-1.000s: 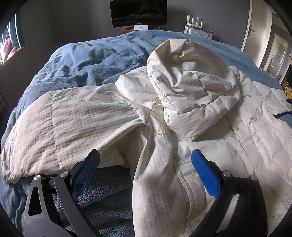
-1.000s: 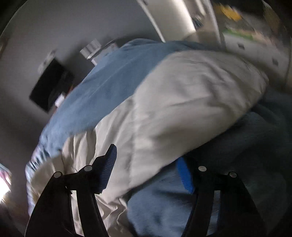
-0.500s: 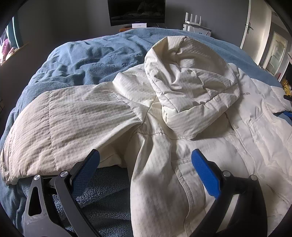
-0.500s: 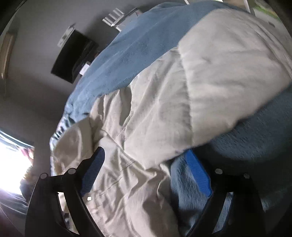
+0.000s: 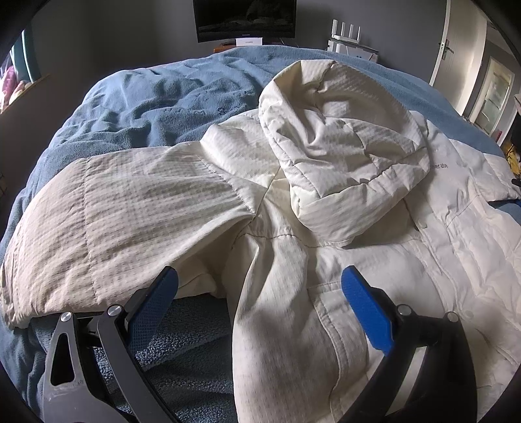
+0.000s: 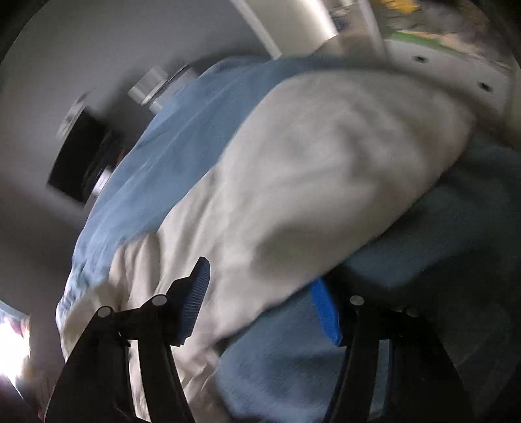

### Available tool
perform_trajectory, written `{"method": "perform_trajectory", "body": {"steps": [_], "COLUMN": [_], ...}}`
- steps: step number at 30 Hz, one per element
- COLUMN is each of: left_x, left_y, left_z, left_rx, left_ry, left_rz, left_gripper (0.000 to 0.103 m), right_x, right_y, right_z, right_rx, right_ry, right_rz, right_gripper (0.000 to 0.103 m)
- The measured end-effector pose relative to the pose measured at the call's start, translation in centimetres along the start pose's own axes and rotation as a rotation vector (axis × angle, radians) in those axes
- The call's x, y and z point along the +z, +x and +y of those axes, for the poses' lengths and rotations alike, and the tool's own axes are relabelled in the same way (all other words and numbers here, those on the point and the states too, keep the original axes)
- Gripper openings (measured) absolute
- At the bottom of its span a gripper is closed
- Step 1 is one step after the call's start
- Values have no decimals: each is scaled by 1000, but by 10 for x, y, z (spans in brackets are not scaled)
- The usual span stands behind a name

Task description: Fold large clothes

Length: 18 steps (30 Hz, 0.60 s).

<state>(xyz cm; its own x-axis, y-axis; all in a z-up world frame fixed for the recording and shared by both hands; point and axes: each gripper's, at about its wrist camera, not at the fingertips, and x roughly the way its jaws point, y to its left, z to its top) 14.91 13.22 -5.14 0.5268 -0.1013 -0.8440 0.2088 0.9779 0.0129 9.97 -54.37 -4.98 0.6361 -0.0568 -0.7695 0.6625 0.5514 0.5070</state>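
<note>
On my left wrist view, the cream hooded jacket (image 5: 325,227) lies spread on the blue blanket (image 5: 169,107) covering the bed, front up. Its near sleeve (image 5: 123,221) stretches out flat toward the left edge, while the hood (image 5: 342,140) flops over the chest, its peak pointing away toward the television (image 5: 244,16). The body's long axis runs from the hood down toward the lower right. My left claw (image 5: 260,293) hangs wide over the armpit fold, blue pads clear of the fabric. On the right wrist view, badly blurred, the other sleeve (image 6: 325,182) runs up to the right across the blanket (image 6: 182,136). My right claw (image 6: 260,306) is closing with the sleeve's edge between its pads; I think neither presses yet.
</note>
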Motion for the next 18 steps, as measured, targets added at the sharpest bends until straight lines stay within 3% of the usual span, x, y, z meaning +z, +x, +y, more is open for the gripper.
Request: {"method": "perform_trajectory", "body": {"steps": [4, 5, 7, 10, 18], "left_x": [0, 0, 1, 0, 0], "left_y": [0, 1, 2, 4, -1], "left_z": [0, 0, 0, -1, -1], "left_rx": [0, -1, 0, 1, 0], "left_ry": [-2, -4, -5, -2, 0], "left_rz": [1, 4, 8, 15, -6], "left_gripper": [96, 96, 96, 96, 96], "right_x": [24, 26, 24, 17, -18], "right_y": [7, 8, 9, -9, -73], "right_z": [-27, -28, -16, 9, 89], "right_rx": [26, 7, -84, -106, -42], "right_ry": [69, 51, -35, -156, -448], "right_rz": [-49, -64, -86, -160, -303], "right_gripper": [55, 49, 26, 14, 10]}}
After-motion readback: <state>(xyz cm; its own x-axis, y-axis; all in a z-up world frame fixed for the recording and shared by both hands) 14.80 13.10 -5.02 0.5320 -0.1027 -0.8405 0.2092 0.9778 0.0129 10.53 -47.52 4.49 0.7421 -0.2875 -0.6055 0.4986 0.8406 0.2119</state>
